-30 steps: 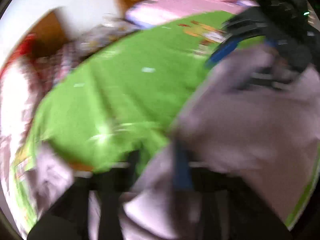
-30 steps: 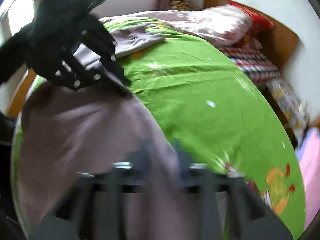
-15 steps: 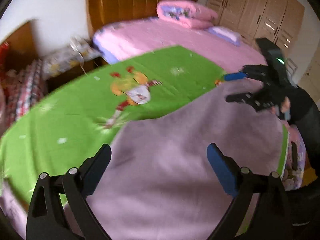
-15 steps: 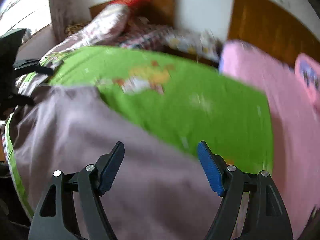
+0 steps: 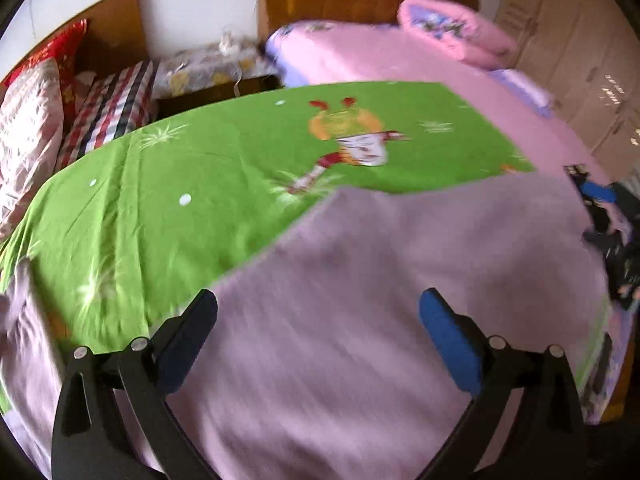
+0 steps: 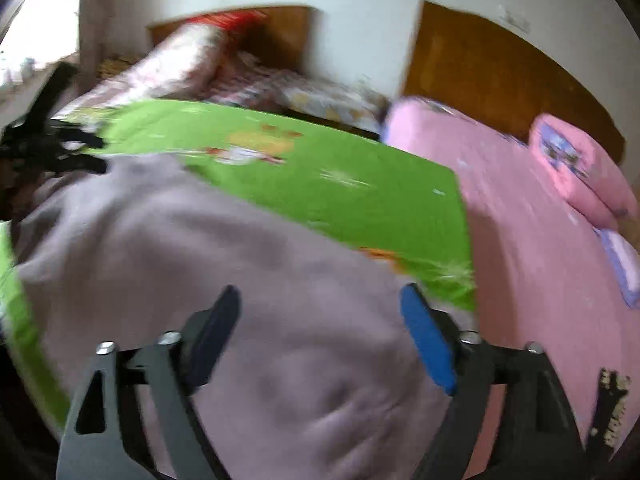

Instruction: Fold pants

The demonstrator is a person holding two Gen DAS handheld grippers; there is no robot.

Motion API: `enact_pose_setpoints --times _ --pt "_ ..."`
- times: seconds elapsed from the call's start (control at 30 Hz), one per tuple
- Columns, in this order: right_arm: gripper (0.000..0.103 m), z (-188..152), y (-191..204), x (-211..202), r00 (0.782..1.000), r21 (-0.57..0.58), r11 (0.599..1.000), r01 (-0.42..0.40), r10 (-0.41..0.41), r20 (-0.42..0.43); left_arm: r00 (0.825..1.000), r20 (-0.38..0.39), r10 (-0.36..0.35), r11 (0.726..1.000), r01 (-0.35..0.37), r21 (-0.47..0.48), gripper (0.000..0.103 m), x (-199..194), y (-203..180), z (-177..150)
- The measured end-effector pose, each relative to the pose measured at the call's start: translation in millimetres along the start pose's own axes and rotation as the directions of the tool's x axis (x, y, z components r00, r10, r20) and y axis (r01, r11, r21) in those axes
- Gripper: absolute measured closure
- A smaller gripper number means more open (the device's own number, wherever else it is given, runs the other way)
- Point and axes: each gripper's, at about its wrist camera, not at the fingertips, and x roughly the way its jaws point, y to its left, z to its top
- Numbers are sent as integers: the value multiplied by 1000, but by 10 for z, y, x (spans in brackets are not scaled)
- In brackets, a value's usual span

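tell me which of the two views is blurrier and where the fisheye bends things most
Right wrist view: blurrier, with the green sheet and the pink bed streaked by motion; its own claw stays fairly sharp. Left wrist view: crisper on the cartoon print, smeared across the mauve pants. In both views, straight edges bow near the dark round rim, such as the wardrobe.

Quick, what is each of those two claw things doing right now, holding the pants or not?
Left gripper: open, jaws just opened wide above the mauve pants, holding nothing.
Right gripper: open, jaws just opened further, over the pants, holding nothing.
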Motion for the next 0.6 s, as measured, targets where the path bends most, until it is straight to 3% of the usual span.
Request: enact_pose_setpoints --times 0.13,0.17,0.23,0.3,0.33,0.4,0.47,0.53,0.57,0.6 --pt "15 -537 94 172 988 -67 996 58 -67 -137 1000 -12 13 999 -13 34 2 -58 -143 -389" --pt "15 -637 23 127 996 -36 999 29 -32 -84 999 -25 27 999 -26 45 2 -14 -182 -471" --pt "15 -686 -81 88 998 30 999 15 -13 -64 998 -36 48 998 -46 54 2 106 -224 -589" --pt "15 -605 -49 20 990 48 991 122 -118 -83 999 -20 51 998 -50 29 2 77 -223 -717" --pt "15 -550 -10 -14 989 56 989 134 -130 -74 999 -5 36 999 -36 7 2 59 -193 -762" --pt "15 -434 123 -81 998 63 996 55 -55 -7 1000 22 1 998 0 -57 2 -16 -170 -871" --pt "14 -384 305 -16 1000 4 1000 -22 22 -7 1000 21 -17 996 18 -84 2 -35 -193 -921" --pt "14 -461 409 219 993 -81 996 27 -36 -109 999 -24 -38 999 37 -40 2 -24 -325 -1037" --pt "11 -508 356 291 994 -59 998 11 -17 -108 999 -46 -23 1000 23 16 2 -22 -433 -1114" --pt "11 -531 208 287 994 37 998 -42 45 -95 998 -58 19 996 -14 84 2 -13 -529 -1191"
